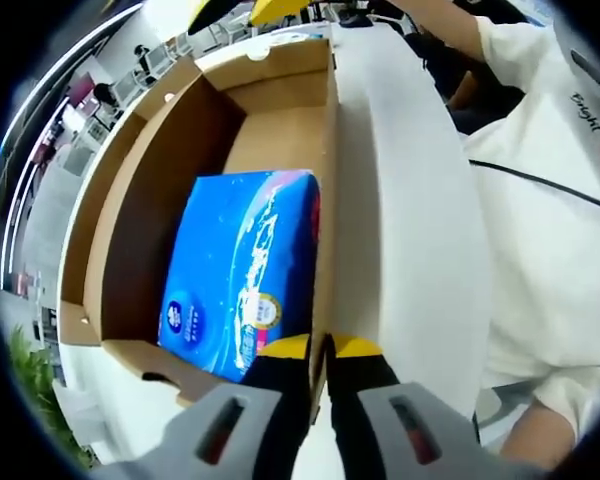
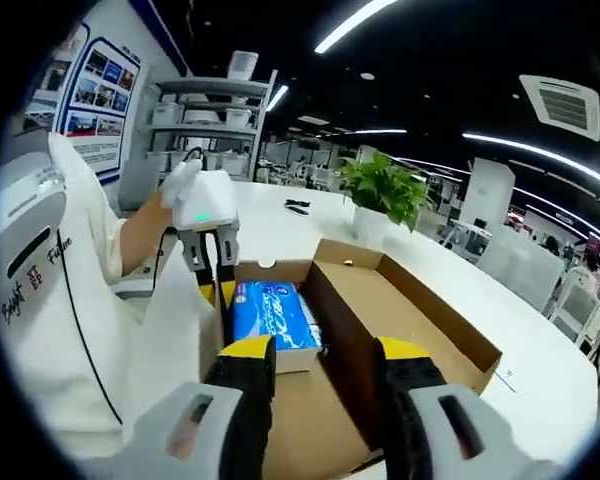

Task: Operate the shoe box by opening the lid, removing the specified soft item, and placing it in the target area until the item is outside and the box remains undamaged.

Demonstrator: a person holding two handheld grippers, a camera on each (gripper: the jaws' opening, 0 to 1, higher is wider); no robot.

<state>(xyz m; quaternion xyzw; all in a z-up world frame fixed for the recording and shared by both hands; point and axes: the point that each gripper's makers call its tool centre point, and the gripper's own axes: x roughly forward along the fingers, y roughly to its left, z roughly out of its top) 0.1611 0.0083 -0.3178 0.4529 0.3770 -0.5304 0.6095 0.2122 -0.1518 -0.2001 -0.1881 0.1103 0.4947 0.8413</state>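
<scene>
The cardboard shoe box point(image 1: 150, 190) lies open, brown inside and white outside. A blue soft tissue pack point(image 1: 242, 270) lies flat on its floor. My left gripper point(image 1: 320, 348) is shut on the box's near side wall, right beside the pack. Seen from the right gripper view, the left gripper point(image 2: 218, 268) pinches that wall behind the pack point(image 2: 272, 312), and the box's lid point(image 2: 420, 305) lies folded open to the right. My right gripper point(image 2: 325, 352) is open at the box's near end, and an inner wall runs down between its jaws. Its yellow tips point(image 1: 238, 12) show beyond the box's far end.
The box stands on a white table point(image 2: 540, 330). A potted plant point(image 2: 385, 195) stands behind the box. A person in a white top point(image 1: 550, 230) stands close by the left gripper's side. Shelving point(image 2: 195, 130) and desks lie farther back.
</scene>
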